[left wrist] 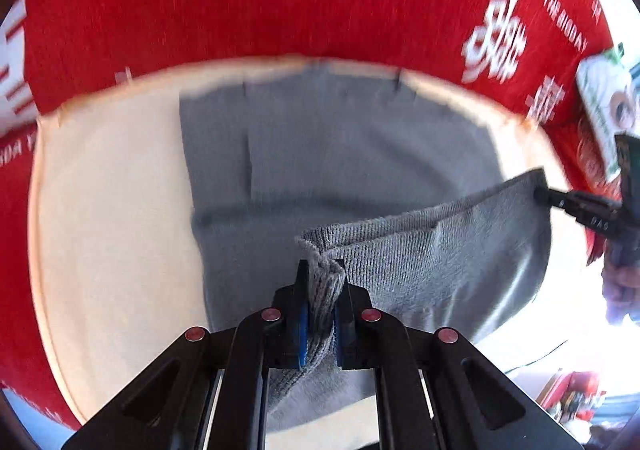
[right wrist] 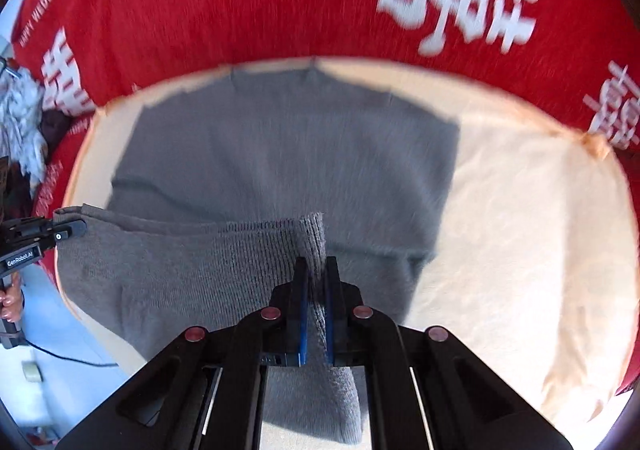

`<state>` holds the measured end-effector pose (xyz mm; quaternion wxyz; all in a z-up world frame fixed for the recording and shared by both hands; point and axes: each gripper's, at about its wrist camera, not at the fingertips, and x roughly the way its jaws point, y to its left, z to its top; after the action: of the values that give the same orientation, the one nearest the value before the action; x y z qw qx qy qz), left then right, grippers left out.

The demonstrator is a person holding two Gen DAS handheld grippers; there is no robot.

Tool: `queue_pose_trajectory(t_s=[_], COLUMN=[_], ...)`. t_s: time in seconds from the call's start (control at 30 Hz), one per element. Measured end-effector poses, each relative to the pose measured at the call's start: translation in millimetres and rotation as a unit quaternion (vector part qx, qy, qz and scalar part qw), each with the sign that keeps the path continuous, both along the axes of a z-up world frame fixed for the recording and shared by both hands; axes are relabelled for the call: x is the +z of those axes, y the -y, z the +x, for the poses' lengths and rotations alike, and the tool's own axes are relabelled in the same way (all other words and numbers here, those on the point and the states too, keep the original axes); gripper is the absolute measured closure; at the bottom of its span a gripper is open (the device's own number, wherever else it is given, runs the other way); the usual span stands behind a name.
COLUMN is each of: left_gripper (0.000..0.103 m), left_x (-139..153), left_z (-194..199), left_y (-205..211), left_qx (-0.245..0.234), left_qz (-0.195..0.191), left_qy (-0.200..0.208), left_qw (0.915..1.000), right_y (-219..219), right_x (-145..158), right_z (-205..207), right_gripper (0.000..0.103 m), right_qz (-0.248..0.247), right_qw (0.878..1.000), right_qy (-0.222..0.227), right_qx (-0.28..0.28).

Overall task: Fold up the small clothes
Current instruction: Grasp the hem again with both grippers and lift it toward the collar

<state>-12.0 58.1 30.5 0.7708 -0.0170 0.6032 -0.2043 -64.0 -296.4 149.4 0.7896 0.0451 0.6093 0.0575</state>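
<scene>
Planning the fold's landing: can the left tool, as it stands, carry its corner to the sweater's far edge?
Probably yes: the left tool is shut on the grey sweater's ribbed hem, and nothing lies on the flat part ahead.

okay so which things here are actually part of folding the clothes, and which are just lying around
Part of the job:
- grey knit garment, near ribbed hem lifted
- left gripper, shut on the hem
- right gripper, shut on the hem
- cream pad under the garment

Just lying about:
- red printed cloth beneath the pad
- green and white packet
- pale crumpled fabric
</scene>
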Motion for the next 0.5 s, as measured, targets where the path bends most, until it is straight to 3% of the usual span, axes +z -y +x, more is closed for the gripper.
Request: queue_pose_trajectory(t_s=[0.13,0.27,0.4,0.5], left_gripper=[0.093,0.093,0.093,0.093], left_x=[32,30,-11,-52], left_z=[44,93,141,163], left_y=[7,30,51,58], left_qx=[0.009,0.004,0.025,0.055], left_qz=[-0.019,-0.002,0.06,0.084], left_qy=[0.06,0.101,0.12,0.088], left_qw=[0.998,0.9949,0.9907,0.9911], right_y=[11,23,23,22], right_x=[28,25,-9,-49], right_z=[43,95,142,165], right_gripper=[0.096,0.096,0.096,0.096], right_qz=[-0.015,-0.026,-0.031,-0.034], right_qw=[0.999,0.997,0.997,0.998], right_qy=[0.043,0.066,0.066,0.041], right_qx=[0.011,-0.004,-0.017,-0.024])
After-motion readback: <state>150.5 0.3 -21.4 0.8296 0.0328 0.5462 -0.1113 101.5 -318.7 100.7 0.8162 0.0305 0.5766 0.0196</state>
